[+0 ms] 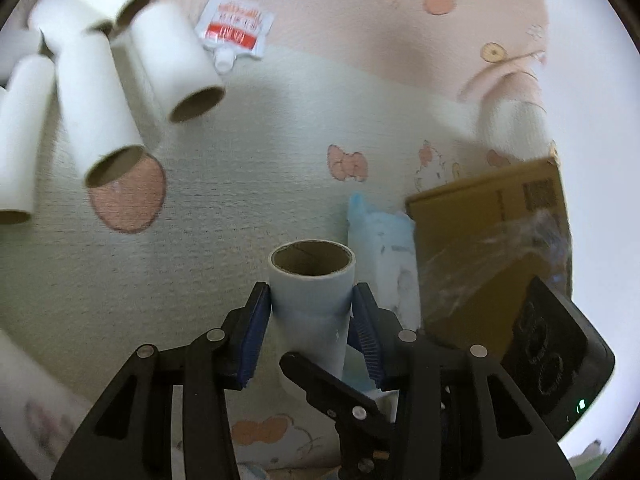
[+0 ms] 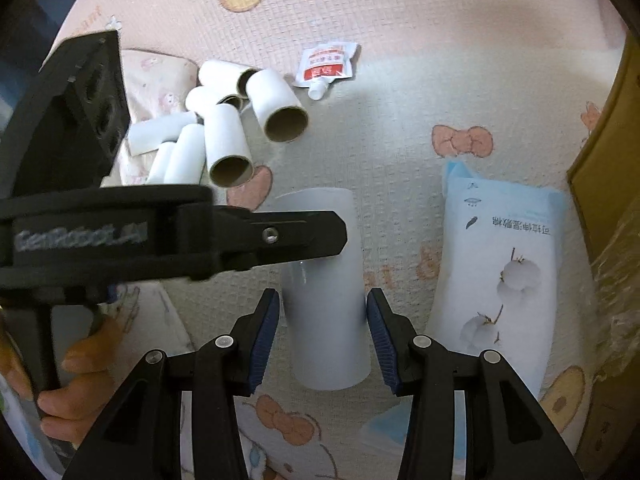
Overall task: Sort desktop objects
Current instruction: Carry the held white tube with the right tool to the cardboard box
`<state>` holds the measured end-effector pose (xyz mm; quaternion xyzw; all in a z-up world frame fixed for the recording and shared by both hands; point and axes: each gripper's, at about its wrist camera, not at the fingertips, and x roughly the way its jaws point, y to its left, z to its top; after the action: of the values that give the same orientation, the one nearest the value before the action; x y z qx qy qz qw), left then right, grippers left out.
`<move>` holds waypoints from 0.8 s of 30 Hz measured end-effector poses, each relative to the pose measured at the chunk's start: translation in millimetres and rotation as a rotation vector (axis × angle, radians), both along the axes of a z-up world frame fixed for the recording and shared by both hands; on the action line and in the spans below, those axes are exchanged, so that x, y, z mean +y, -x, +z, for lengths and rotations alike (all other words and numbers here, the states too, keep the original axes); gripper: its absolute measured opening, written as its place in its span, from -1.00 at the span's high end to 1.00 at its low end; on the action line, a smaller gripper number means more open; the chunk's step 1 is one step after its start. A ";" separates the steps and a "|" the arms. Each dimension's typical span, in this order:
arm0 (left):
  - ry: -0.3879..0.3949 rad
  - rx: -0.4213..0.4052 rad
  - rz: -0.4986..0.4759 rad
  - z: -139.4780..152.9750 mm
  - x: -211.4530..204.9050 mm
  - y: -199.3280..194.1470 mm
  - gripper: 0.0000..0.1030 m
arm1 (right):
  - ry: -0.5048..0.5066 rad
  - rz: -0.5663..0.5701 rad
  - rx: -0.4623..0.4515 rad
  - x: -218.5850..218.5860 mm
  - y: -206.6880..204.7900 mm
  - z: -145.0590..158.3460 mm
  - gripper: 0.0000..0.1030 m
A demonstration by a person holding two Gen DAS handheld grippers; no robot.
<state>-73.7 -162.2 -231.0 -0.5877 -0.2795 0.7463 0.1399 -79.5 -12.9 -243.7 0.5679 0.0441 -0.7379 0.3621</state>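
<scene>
We've got one cardboard tube [image 1: 312,280] clamped between both tools: left tool [image 1: 312,316] and right tool [image 2: 323,340] each squeeze it.

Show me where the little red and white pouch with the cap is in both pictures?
Left wrist view: the red and white pouch lies at upper left, just right of the pile of tubes.
Right wrist view: the pouch lies at upper middle, again right of the tube pile.
Shared landmark: the tube pile.
</scene>
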 end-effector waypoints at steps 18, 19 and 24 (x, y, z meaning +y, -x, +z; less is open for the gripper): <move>0.253 0.374 -0.083 139.5 44.4 -47.1 0.10 | 0.313 0.065 0.316 34.0 -34.5 83.8 0.18; 0.253 0.385 -0.091 142.9 50.3 -49.6 0.10 | 0.319 0.059 0.342 39.6 -36.9 87.4 0.18; 0.235 0.413 -0.111 152.5 76.4 -55.4 0.10 | 0.314 0.029 0.406 59.7 -44.9 98.3 0.18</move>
<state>-18.2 -85.8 -78.5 -0.4493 -0.1234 0.8692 0.1657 -34.6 46.8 -145.4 0.3443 0.0092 -0.8293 0.4401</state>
